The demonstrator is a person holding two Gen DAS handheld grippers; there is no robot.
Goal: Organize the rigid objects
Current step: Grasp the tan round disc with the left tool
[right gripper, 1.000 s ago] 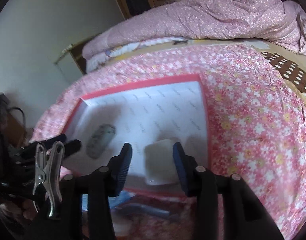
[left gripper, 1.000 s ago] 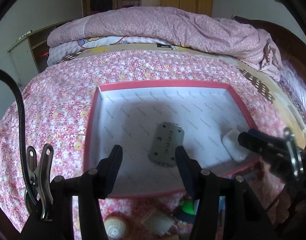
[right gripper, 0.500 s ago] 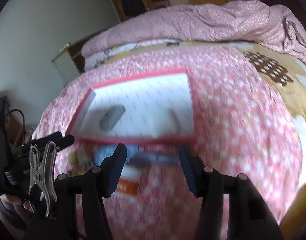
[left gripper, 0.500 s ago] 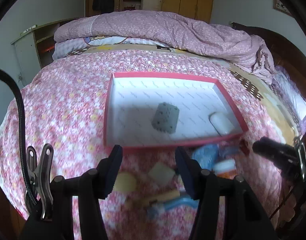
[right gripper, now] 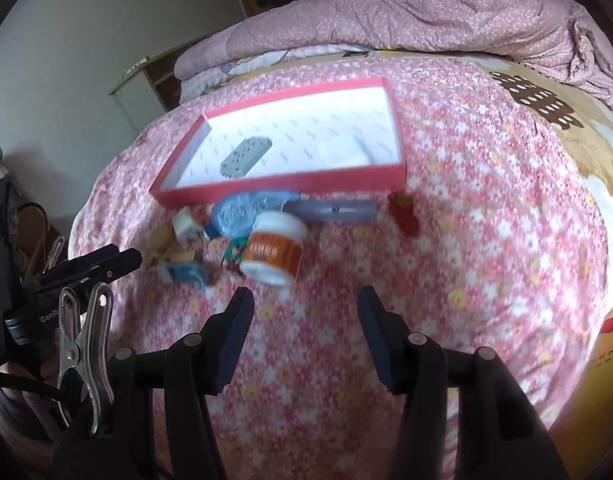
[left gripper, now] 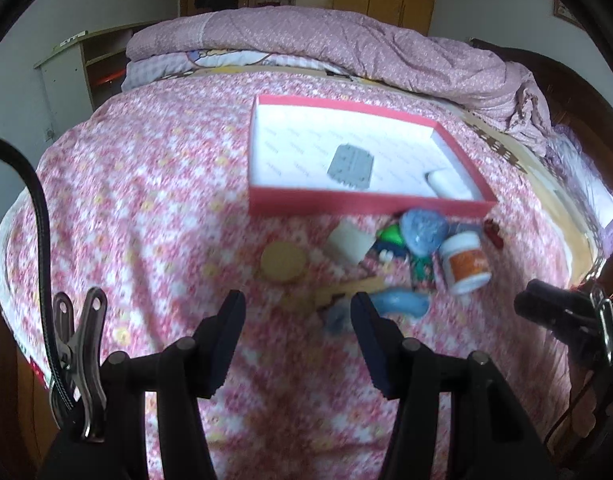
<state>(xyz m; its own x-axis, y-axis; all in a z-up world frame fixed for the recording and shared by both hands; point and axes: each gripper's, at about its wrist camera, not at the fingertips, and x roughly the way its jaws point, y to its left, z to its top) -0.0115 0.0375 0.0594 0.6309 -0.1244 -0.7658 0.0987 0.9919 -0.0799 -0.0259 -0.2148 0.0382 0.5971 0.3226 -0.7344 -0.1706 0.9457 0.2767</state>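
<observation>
left gripper (left gripper: 296, 312) and right gripper (right gripper: 304, 306) both spread, empty; shallow red cardboard box (left gripper: 346, 202) holds grey perforated block (left gripper: 351, 167); white orange-labelled jar (right gripper: 275, 253) outside

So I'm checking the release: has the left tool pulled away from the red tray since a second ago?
Yes. The left tool has backed off the red tray; it now hangs empty over loose items short of it.

Left wrist view: box (left gripper: 366, 200) upper centre, block (left gripper: 351, 167) and case (left gripper: 446, 184) inside; jar (left gripper: 464, 262) below box's right corner.
</observation>
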